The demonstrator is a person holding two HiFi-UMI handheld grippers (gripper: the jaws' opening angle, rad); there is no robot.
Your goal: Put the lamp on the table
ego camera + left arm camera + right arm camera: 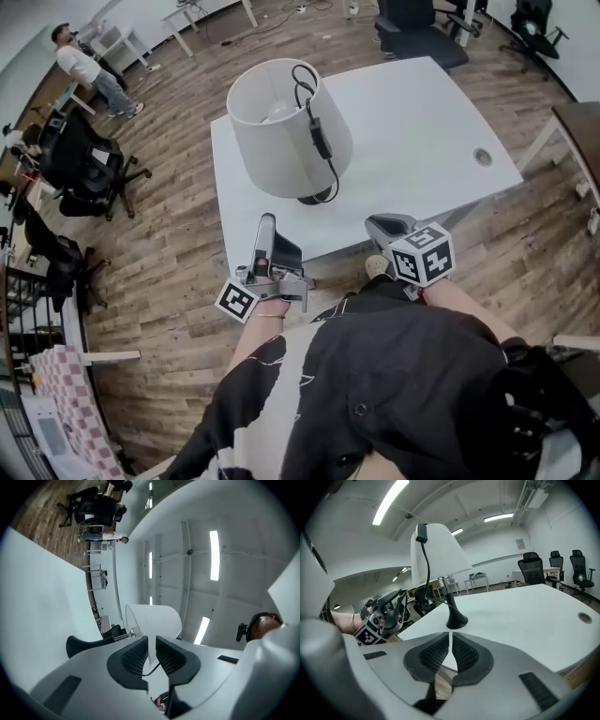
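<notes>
A lamp with a white shade (281, 122), a black base (317, 195) and a black cord with a switch stands upright on the white table (422, 122), near its front edge. My left gripper (265, 225) hovers just in front of that edge, pointing at the lamp; its jaws stand a narrow gap apart with nothing between them. In the left gripper view the shade (154, 618) lies beyond the gripper (151, 644). My right gripper (380, 225) is shut and empty, to the right of the base. The right gripper view shows the lamp (436, 550) ahead of the gripper (451, 641).
The table has a round cable hole (483, 157) at its right side. Black office chairs stand on the wooden floor at the left (84, 164) and behind the table (417, 33). A person (84, 70) sits far off at the upper left.
</notes>
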